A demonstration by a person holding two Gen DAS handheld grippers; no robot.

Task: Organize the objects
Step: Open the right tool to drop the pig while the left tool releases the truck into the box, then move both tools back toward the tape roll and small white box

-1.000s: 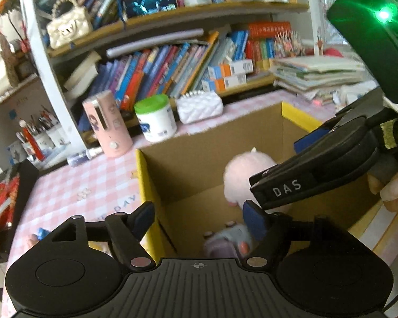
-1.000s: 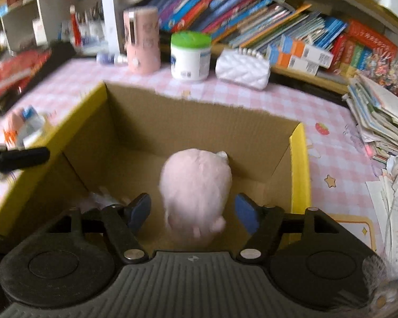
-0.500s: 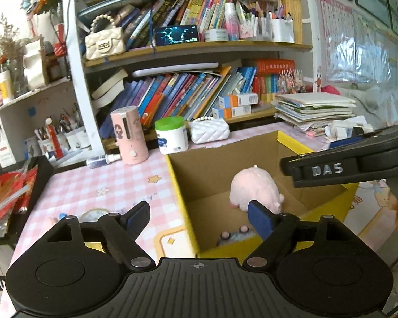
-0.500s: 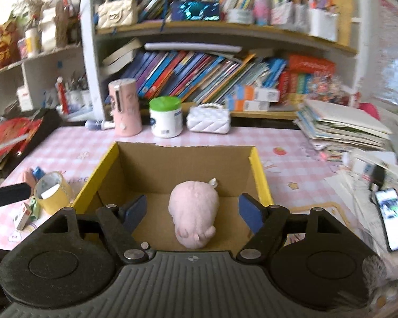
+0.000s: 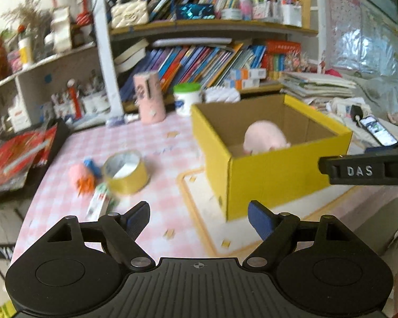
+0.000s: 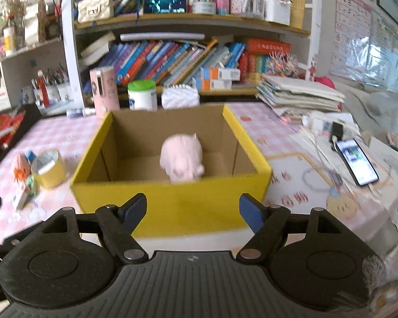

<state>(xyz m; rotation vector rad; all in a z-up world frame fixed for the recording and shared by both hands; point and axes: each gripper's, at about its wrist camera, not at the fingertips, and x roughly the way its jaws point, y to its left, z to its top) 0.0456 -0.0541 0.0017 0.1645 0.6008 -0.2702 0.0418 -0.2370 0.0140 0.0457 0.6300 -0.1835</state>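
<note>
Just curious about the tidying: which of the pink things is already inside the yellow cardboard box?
The round pink plush toy. The tall pink cylinder stands behind the yellow cardboard box.

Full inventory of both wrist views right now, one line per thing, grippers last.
cardboard box: 1, yellow outside, brown inside, table centre
plush toy: 1, pink, inside the box
tape roll: 1, yellow, table left of box
small toys: a cluster, pink, orange, blue, beside the tape; count unclear
pink canister: 1, behind the box
jar: 1, white, green lid, behind the box
quilted pouch: 1, white, behind the box
phone: 1, screen lit, right of box
paper stack: 1, back right
left gripper: open, empty
right gripper: open, empty
</note>
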